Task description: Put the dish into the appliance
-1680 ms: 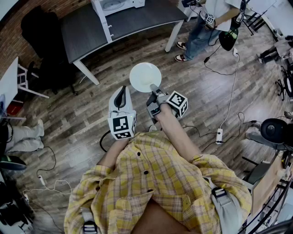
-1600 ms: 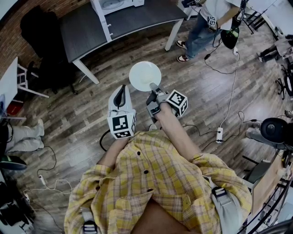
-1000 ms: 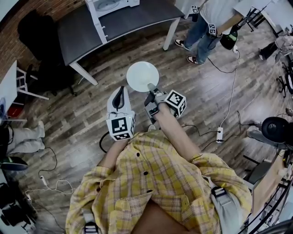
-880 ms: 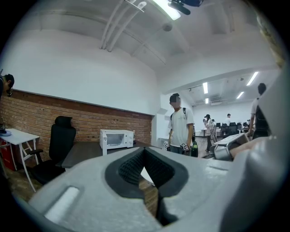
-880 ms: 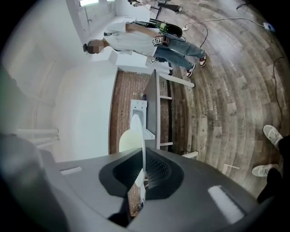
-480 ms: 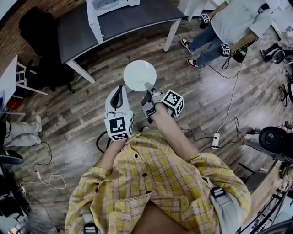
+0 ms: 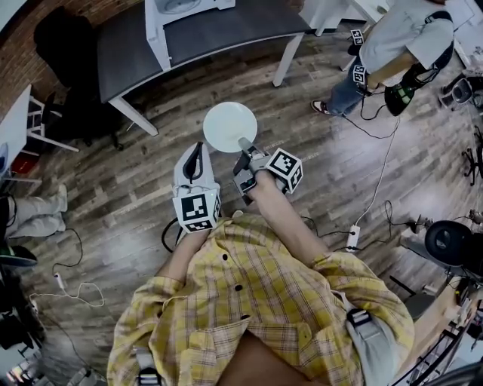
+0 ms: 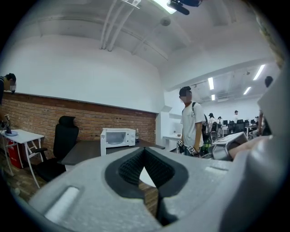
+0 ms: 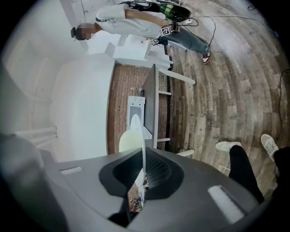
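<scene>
White and edge-gripped, the dish (image 7: 230,127) is pinched at its near rim between the narrowly set jaws of the right gripper (image 7: 243,143) and held out over the wooden floor (image 7: 136,173), probably so it can be carried level. Beside it, the left gripper (image 7: 198,149) is closed on nothing, perhaps left free for a door. The microwave (image 7: 181,6) is seen on a dark desk (image 7: 226,30), well apart; its door seemingly shut. No writing can be read, only square patterns on the marker cubes (image 7: 198,211).

Two in play — left hand-held gripper (image 7: 197,148), right hand-held gripper (image 7: 243,142) — plus one white dish (image 7: 229,125), one microwave (image 8: 118,137), one dark surface (image 7: 219,30).
</scene>
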Available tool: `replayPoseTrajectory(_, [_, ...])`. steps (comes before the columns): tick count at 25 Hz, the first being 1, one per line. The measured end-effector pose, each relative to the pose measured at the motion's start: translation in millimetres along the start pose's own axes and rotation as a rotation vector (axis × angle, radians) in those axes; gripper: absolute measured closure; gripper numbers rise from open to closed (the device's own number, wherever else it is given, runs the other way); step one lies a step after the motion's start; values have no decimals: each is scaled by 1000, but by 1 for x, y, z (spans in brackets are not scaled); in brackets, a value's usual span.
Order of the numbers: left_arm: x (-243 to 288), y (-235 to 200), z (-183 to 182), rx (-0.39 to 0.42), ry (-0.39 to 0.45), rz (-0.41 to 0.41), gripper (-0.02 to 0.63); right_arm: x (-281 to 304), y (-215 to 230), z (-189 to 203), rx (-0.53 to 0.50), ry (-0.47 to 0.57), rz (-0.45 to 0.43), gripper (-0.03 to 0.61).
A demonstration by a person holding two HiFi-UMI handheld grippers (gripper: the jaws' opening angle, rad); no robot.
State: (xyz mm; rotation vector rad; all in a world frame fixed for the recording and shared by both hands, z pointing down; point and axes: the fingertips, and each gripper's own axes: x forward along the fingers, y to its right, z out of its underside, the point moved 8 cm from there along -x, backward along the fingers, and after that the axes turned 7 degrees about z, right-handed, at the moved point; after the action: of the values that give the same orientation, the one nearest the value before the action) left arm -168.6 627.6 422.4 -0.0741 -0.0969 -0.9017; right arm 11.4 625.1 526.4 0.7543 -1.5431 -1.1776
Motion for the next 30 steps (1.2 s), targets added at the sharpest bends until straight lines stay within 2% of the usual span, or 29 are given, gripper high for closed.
replayPoseTrajectory(5, [26, -17, 3, -10, 3, -8, 617, 27, -1, -15, -5, -5, 22, 566])
replayPoseTrajectory(11, [81, -54, -1, -23, 15, -15, 617, 83, -23, -38, -22, -10, 13, 566])
replayPoseTrajectory(21, [190, -122, -24, -28, 18, -8, 616, 189, -70, -86, -21, -25, 25, 566])
replayPoseTrajectory(30, [269, -190, -42, -26, -2, 4, 616, 281, -118, -112, -2, -15, 10, 566])
